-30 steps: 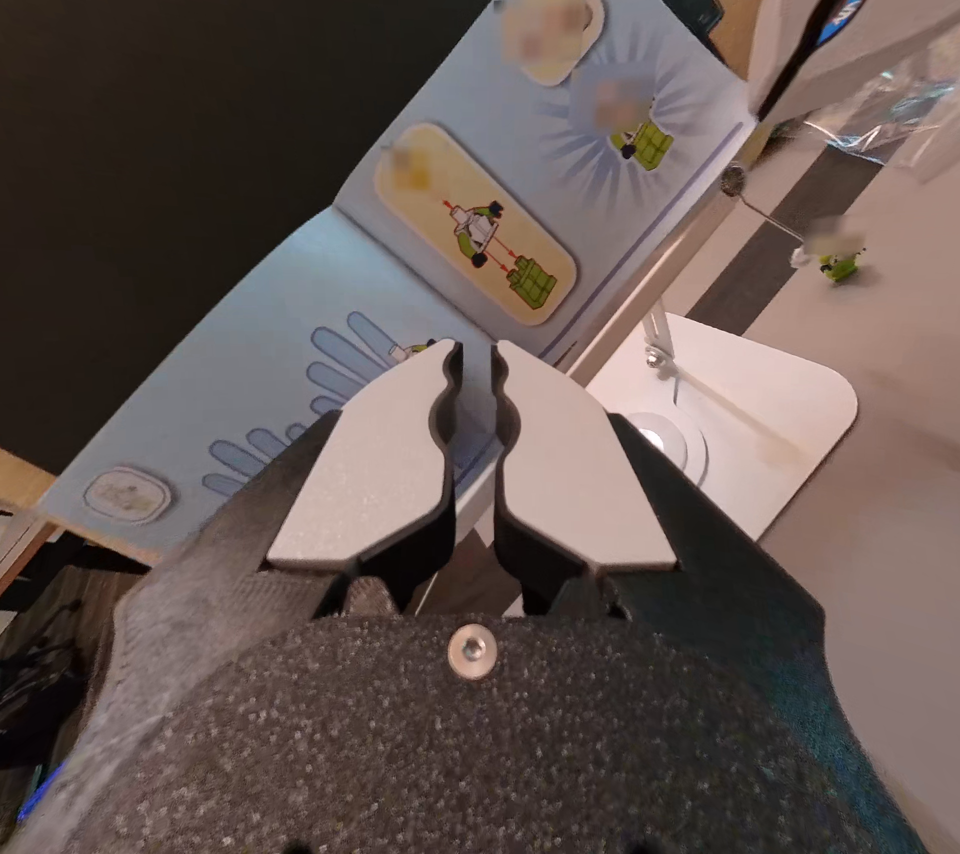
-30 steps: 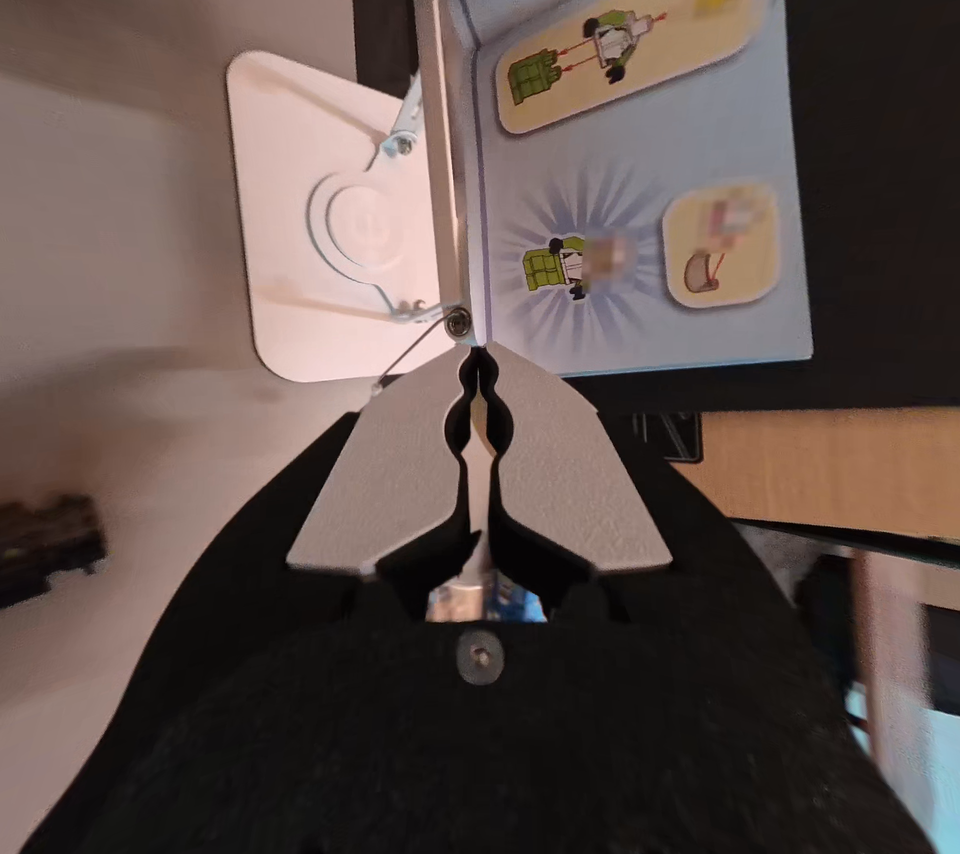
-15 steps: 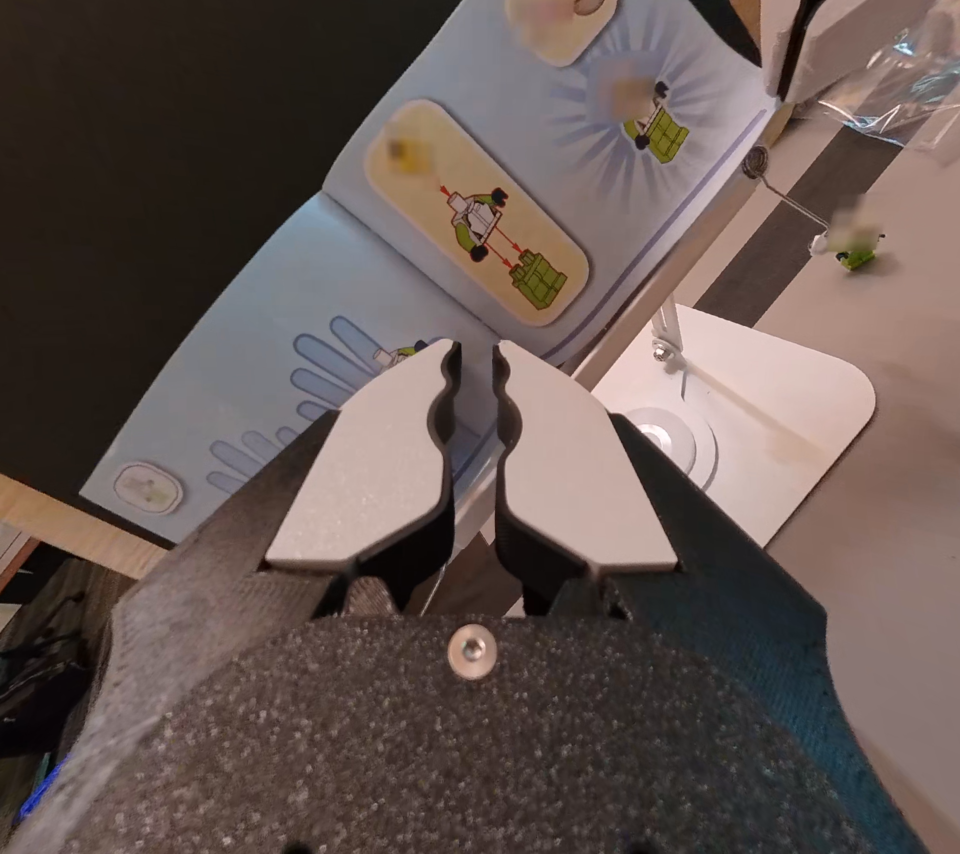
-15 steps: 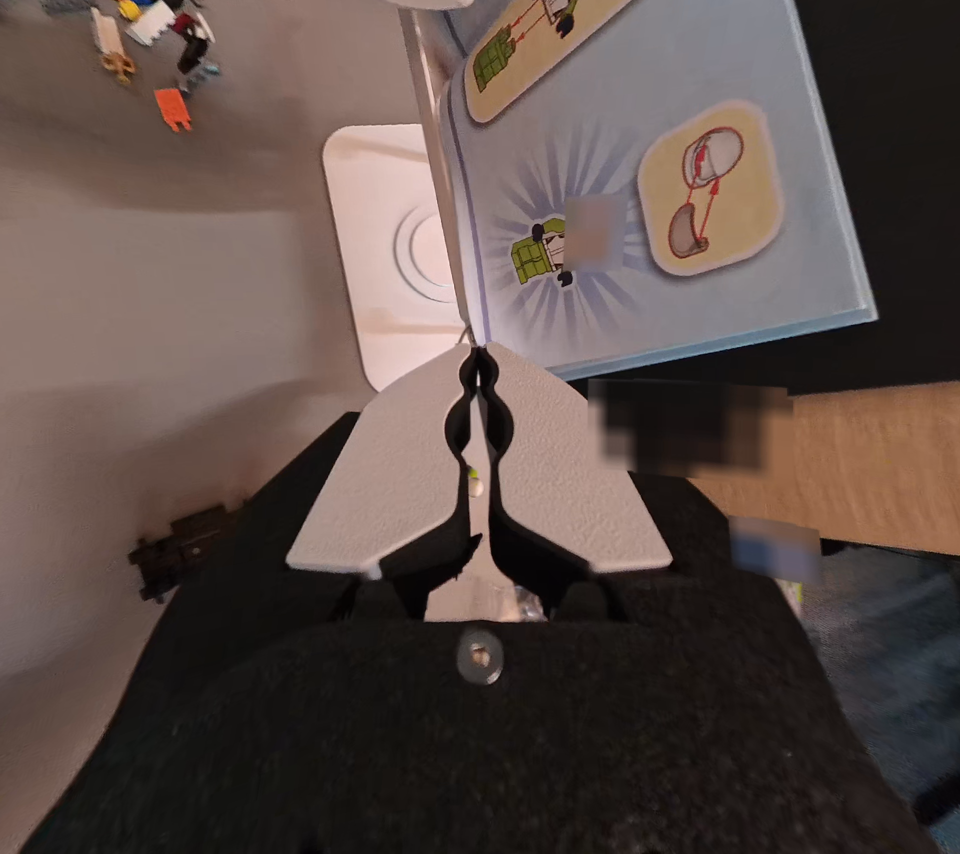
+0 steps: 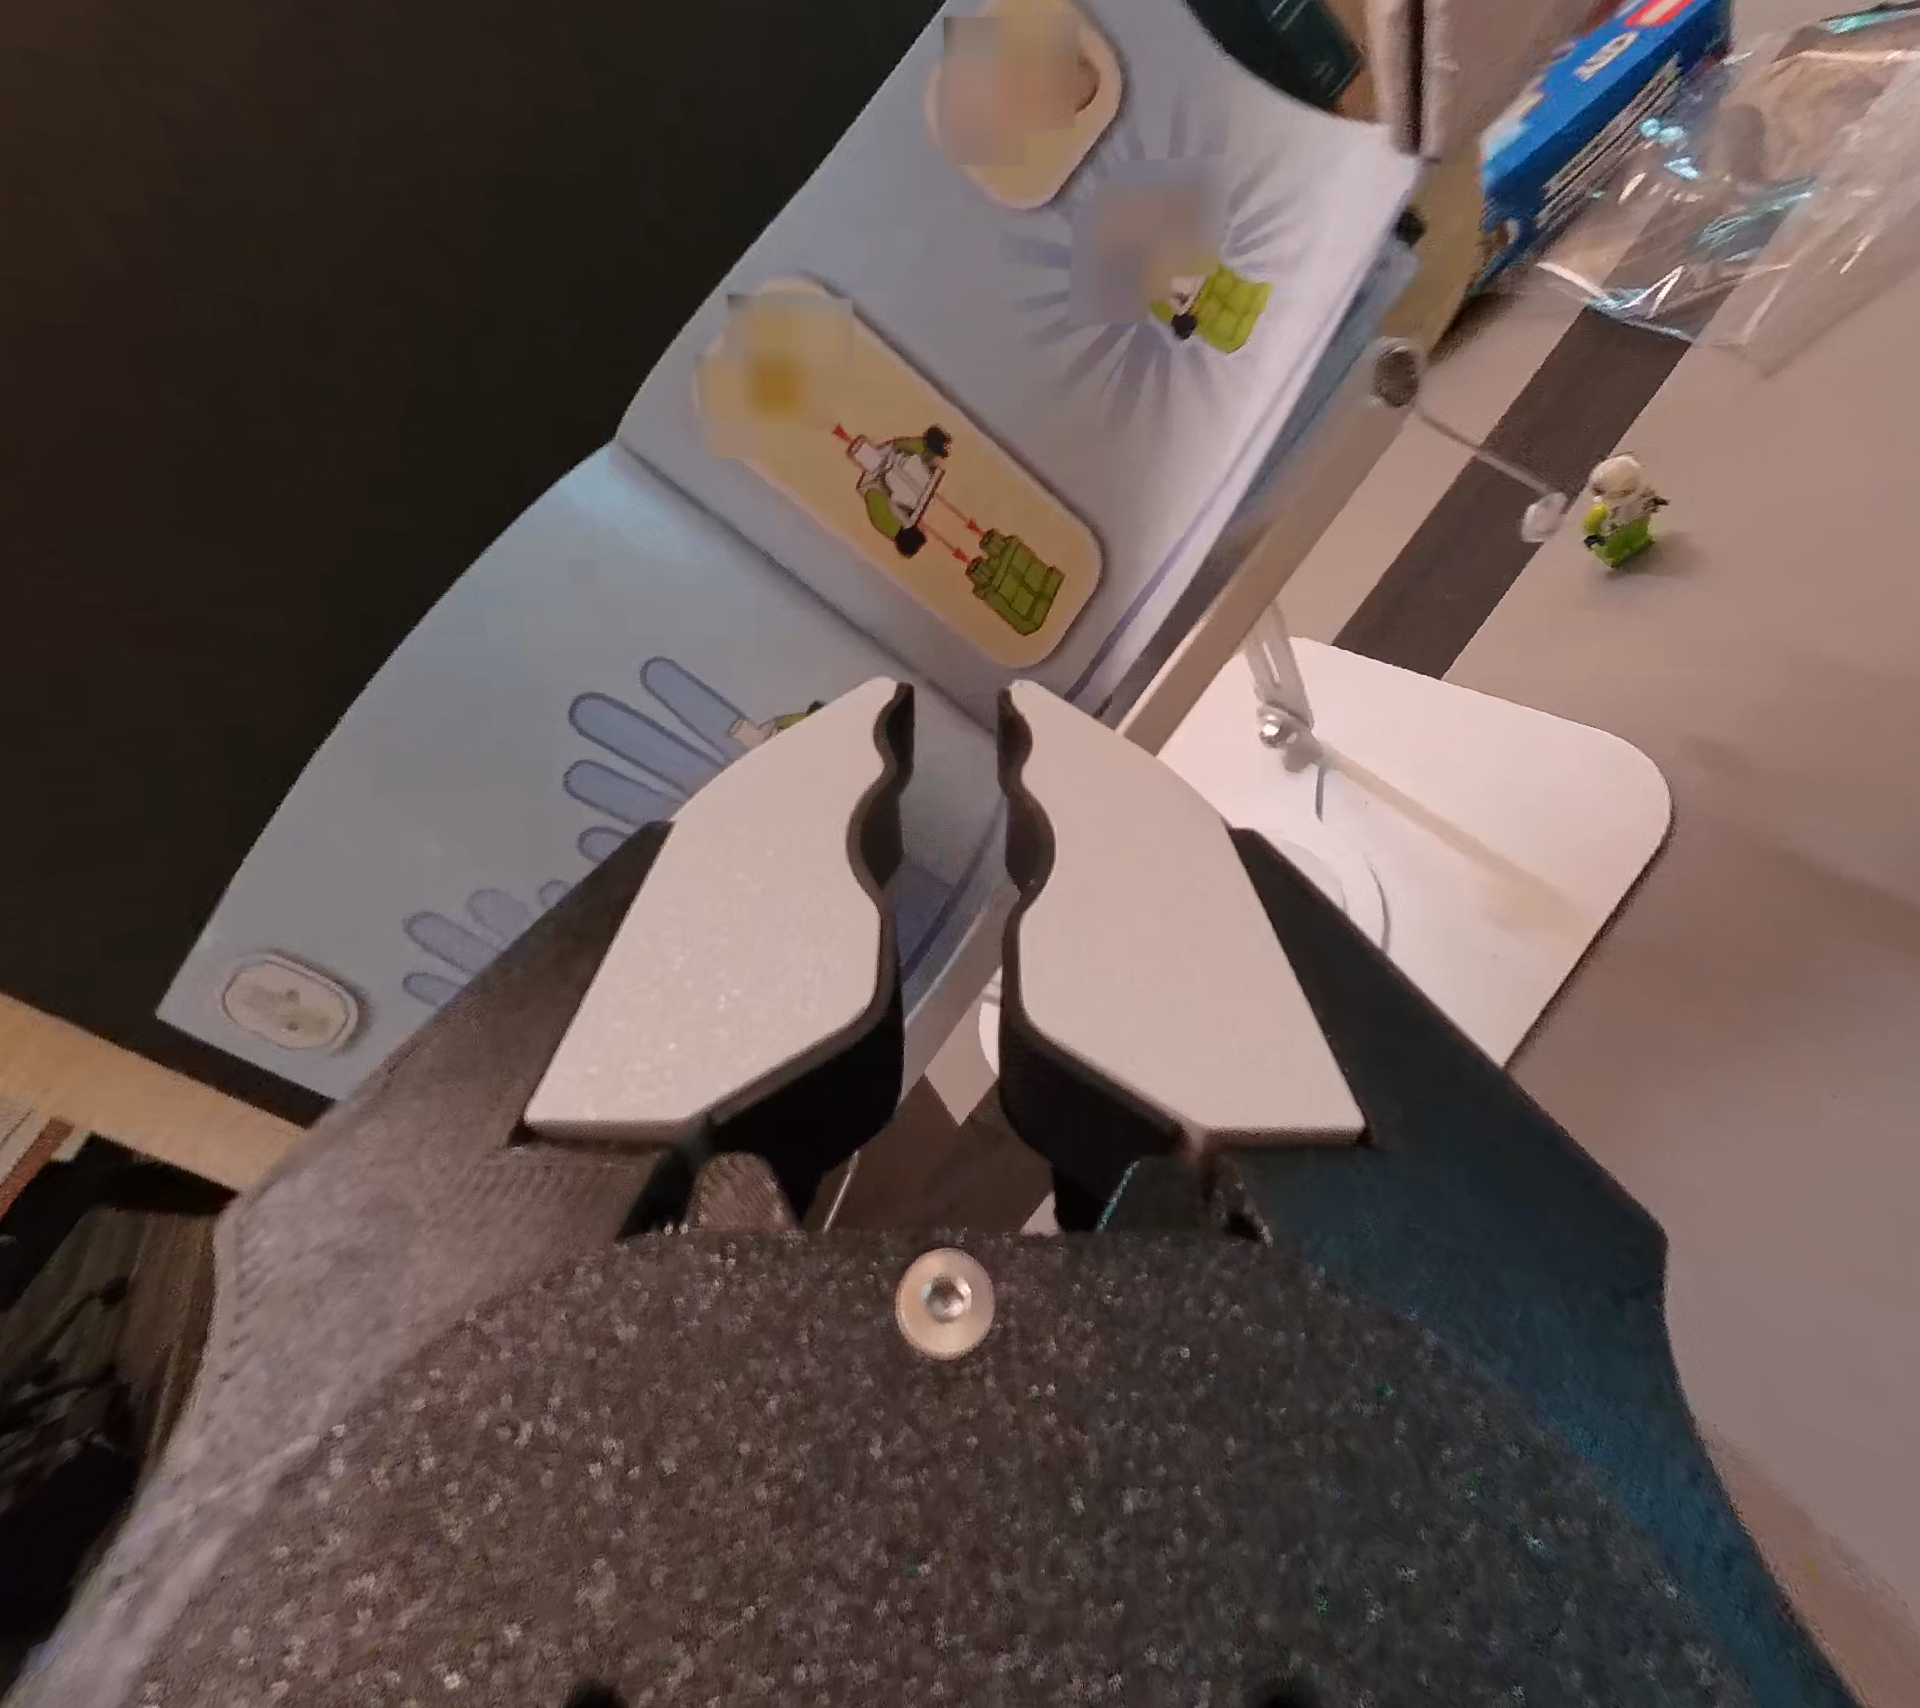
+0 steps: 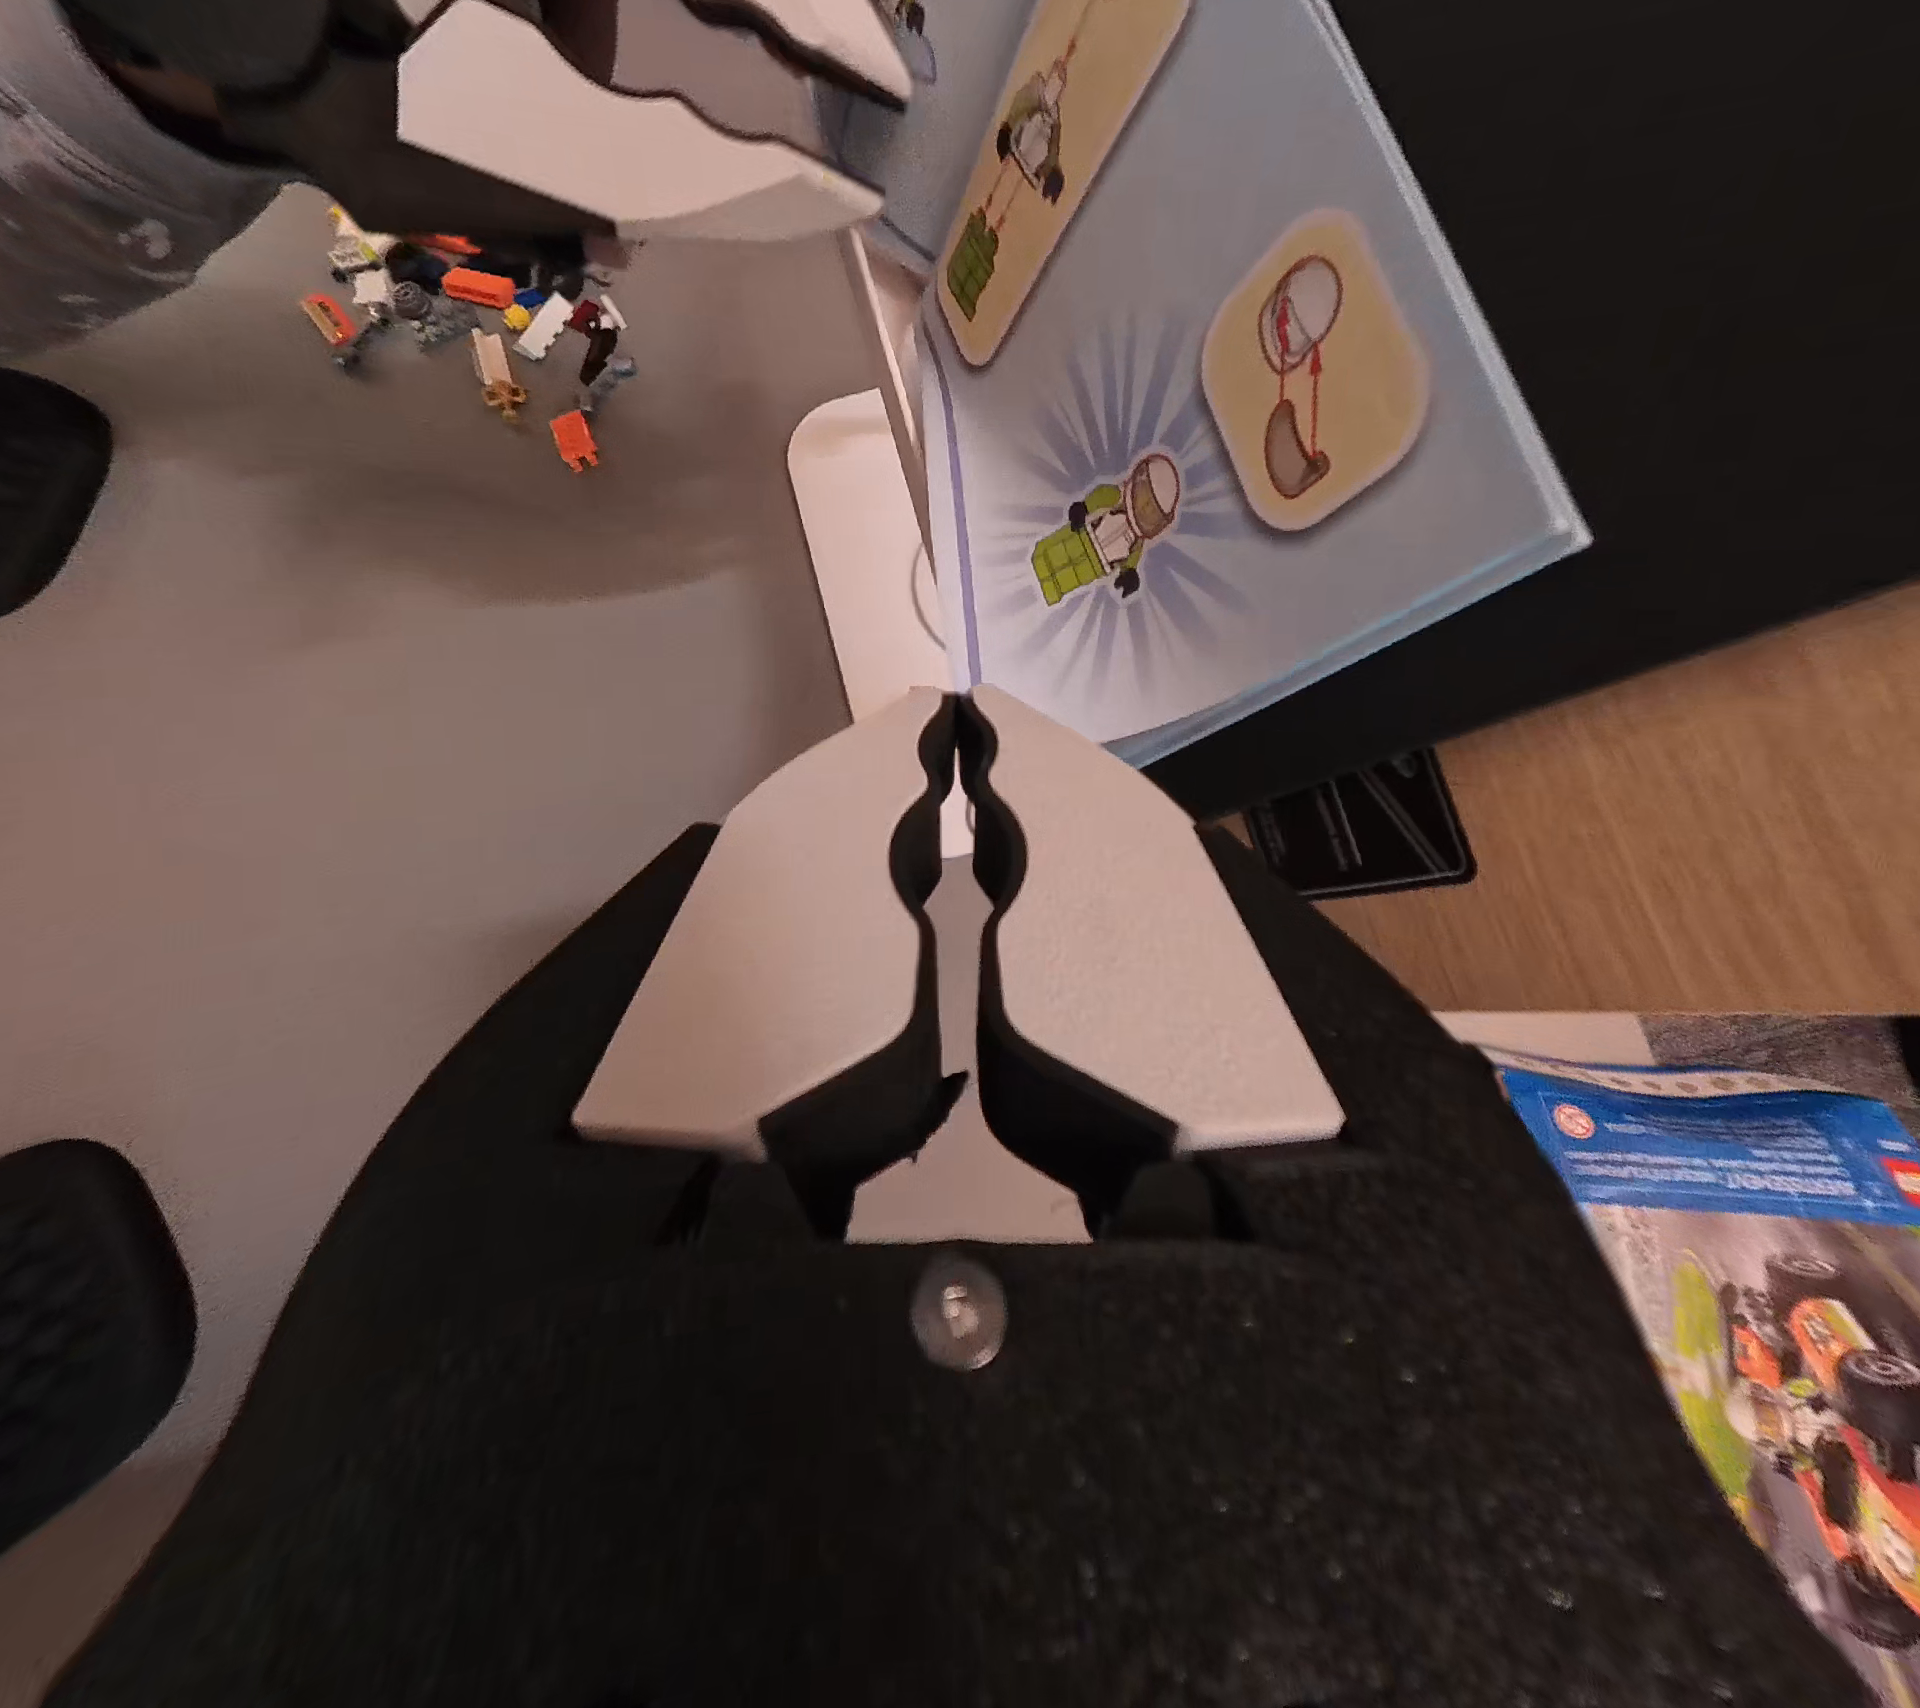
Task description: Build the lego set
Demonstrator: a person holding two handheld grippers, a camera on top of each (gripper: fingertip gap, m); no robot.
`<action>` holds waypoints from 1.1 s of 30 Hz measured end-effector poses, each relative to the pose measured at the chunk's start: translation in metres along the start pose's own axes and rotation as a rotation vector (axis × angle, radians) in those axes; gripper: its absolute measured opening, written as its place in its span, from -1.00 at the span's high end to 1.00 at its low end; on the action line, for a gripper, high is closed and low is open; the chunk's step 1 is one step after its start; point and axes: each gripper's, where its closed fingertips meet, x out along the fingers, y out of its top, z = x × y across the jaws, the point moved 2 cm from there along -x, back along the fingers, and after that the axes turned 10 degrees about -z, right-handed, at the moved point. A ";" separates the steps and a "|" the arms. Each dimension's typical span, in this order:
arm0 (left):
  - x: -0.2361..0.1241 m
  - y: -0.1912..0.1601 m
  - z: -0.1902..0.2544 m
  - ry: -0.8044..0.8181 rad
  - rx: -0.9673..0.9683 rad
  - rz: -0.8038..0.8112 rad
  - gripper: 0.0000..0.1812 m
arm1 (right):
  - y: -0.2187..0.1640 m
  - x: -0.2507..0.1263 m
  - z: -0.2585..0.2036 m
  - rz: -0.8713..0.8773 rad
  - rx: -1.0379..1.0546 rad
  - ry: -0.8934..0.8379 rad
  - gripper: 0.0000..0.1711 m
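**Both grippers at the propped instruction booklet, holding nothing**

Left gripper [image 5: 951,702]: fingers a narrow gap apart, nothing between them. Tips sit right in front of the lower edge of the open instruction booklet [image 5: 904,370], near its centre fold; contact can't be confirmed. Booklet leans on a white stand [image 5: 1475,879] with a flat base on the grey table [image 5: 1766,1087].

Right gripper [image 6: 956,708]: fingers pressed together at the tips, only the wavy slit showing behind them. Nothing visibly pinched. Tips are just at the bottom corner of the booklet's right-hand page [image 6: 1174,453], beside the stand's edge; whether they touch the paper is unclear.

Lego minifigure [image 5: 1623,515], white and lime green, stands on the table well right of the left gripper, past the stand. Loose lego pieces [image 6: 478,318] lie in a heap on the table, far from the right gripper, partly hidden under the left gripper in that view.

Lego box [image 6: 1756,1326] lies at lower right, cut off by the frame and by the gripper body. Clear plastic bag [image 5: 1766,131] at upper right in the left view, blurred. Several booklet pictures are mosaic-blurred. Black panel behind the booklet.
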 end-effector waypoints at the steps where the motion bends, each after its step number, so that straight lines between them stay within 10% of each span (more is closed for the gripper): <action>1: -0.003 0.004 0.004 -0.007 0.015 0.017 0.83 | 0.003 -0.002 -0.002 0.008 -0.013 -0.010 1.00; 16: 0.006 0.033 0.051 -0.064 0.158 0.132 0.82 | 0.053 -0.003 -0.043 -0.009 -0.174 -0.110 1.00; 33: 0.002 0.014 0.006 0.003 0.087 0.170 0.88 | -0.014 0.020 0.008 -0.182 -0.863 -0.863 0.74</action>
